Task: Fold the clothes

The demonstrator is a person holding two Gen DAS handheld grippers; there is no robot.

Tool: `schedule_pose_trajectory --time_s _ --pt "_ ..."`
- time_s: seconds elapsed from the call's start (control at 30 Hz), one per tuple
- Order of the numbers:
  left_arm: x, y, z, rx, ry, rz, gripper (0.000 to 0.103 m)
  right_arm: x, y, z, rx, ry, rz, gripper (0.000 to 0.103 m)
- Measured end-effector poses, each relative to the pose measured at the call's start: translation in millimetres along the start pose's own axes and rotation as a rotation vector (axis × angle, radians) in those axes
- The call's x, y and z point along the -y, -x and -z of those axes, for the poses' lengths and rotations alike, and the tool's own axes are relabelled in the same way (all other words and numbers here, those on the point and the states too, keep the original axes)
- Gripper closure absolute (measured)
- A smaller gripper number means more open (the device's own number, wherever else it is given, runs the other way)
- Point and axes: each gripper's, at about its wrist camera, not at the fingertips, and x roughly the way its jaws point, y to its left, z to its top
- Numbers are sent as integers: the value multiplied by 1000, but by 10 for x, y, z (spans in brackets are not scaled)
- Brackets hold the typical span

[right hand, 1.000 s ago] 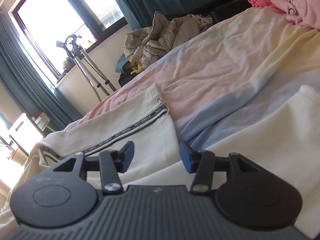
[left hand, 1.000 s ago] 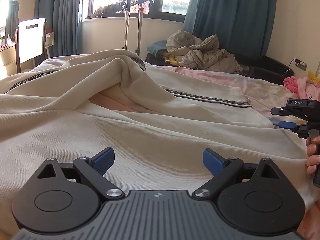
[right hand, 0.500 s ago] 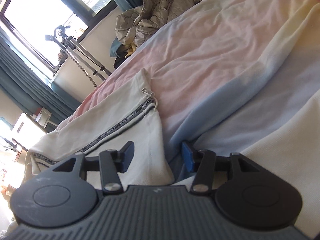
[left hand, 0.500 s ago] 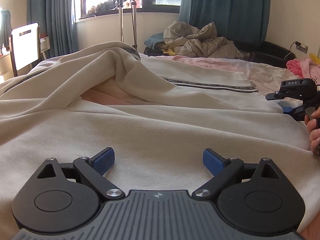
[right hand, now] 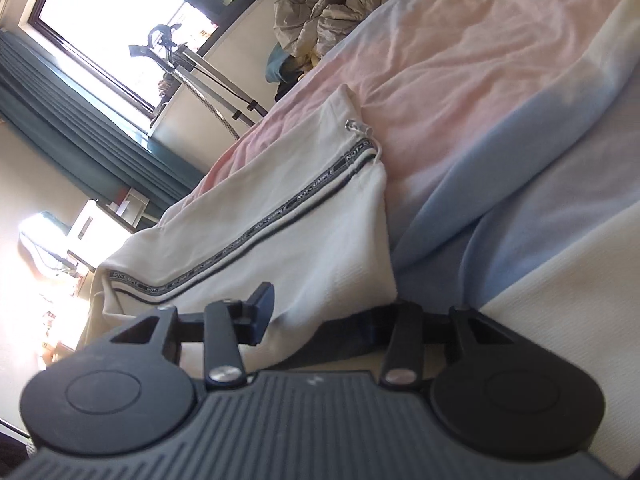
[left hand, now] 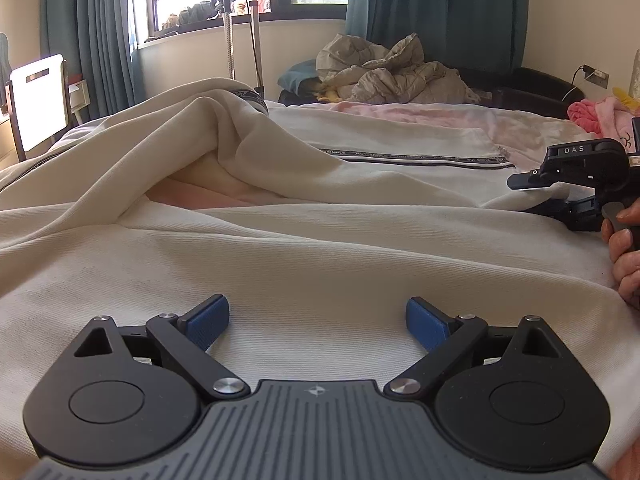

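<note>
Two grippers are at work over a bed (left hand: 460, 110) spread with a pink and pale blue sheet, and we see a cream garment (left hand: 304, 248) lying across most of it. It looks like a pair of trousers with a dark lettered stripe (right hand: 280, 216) down the side, one part rumpled into a high fold at the far left, another stretched flat toward the right.

Our left gripper (left hand: 318, 320) hangs just above the near part of the cream cloth with its blue pads spread wide and nothing between them.

Our right gripper (right hand: 316, 312) sits at the right edge of the garment, where the striped part ends in a hem and a small drawstring. Its jaws have just been closing, and the corner of the cream cloth lies in the gap between them. One blue pad shows on the left of that corner; the other is hidden in shadow under the fabric, so we cannot tell whether the pads already press on it. From the left wrist view the same tool appears at the far right, with a hand (left hand: 624, 256) around its handle.

Far off, a crumpled beige quilt (left hand: 392, 72) lies below the window, teal curtains (left hand: 436, 12) hang at both sides, and pink clothes (left hand: 600, 114) lie at the far right
</note>
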Motion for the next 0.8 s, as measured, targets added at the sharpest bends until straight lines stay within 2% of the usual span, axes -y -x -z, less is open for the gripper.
schedule_pose_trajectory --time_s 0.1,0.17,0.23,0.47,0.7,0.8 --pt "13 -6 -6 -2 0 -3 7 61 5 21 56 -57 24 74" --pt "20 -8 -11 -7 3 -6 7 98 12 35 90 -91 47 86" --pt "29 -13 -15 -12 2 -10 6 138 32 53 128 -131 44 90" --pt "27 -27 -33 -25 7 -2 5 2 150 27 272 -95 109 95" --pt "-67 53 -67 -7 94 74 5 -58 570 -575 448 -34 221 97" --pt "-61 114 -84 22 108 92 5 144 795 -799 490 2 326 97"
